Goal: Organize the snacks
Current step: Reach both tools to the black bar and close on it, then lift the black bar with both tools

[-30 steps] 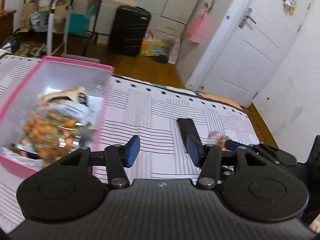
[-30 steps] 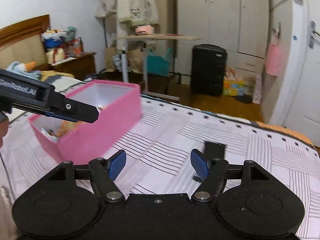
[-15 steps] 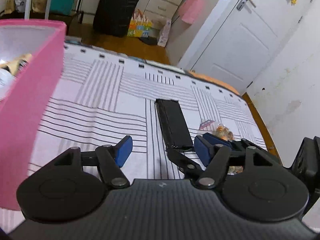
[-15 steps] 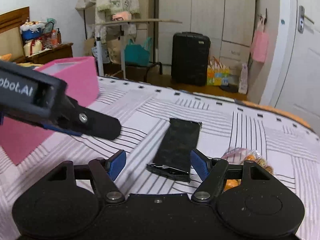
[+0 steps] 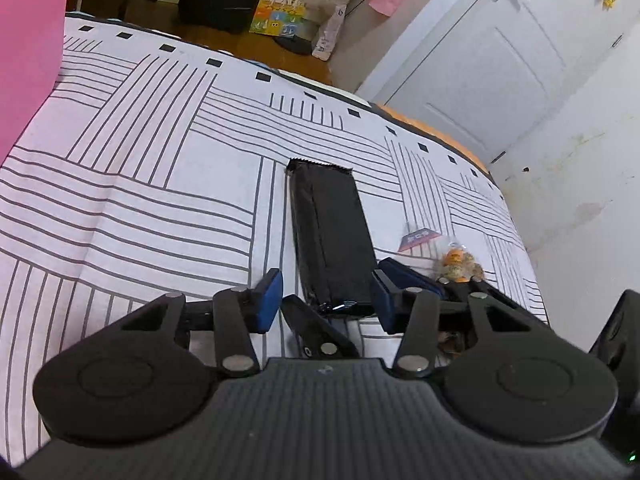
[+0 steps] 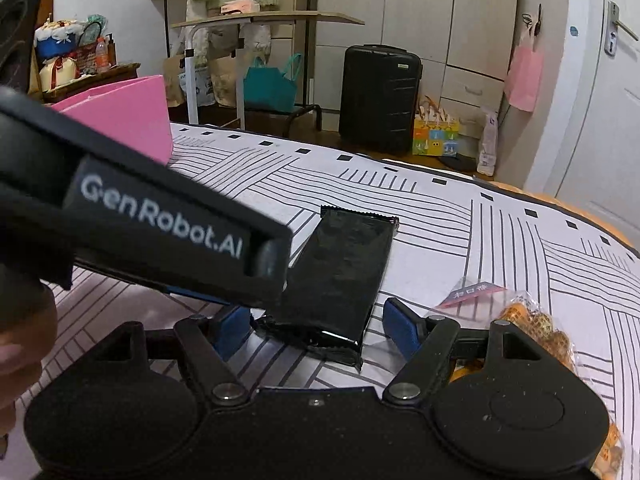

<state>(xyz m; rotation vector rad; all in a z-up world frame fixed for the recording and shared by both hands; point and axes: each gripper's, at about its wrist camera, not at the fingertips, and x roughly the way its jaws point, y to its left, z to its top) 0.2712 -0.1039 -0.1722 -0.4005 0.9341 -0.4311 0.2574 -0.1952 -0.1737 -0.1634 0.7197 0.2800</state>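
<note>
A long black snack packet lies flat on the striped bed sheet; it also shows in the right wrist view. My left gripper is open, its blue pads on either side of the packet's near end. My right gripper is open too, straddling the same near end from close behind. A clear bag of orange snacks lies just right of the packet, also in the right wrist view. The pink box stands at the far left; its inside is hidden.
The left gripper's body crosses the left half of the right wrist view. The bed edge runs along the far side, with a black suitcase, a folding table and a white door beyond.
Both grippers have moved right, away from the pink box, and down to the black packet. The box has slid to the left edge of both views. Both jaws stay open.
</note>
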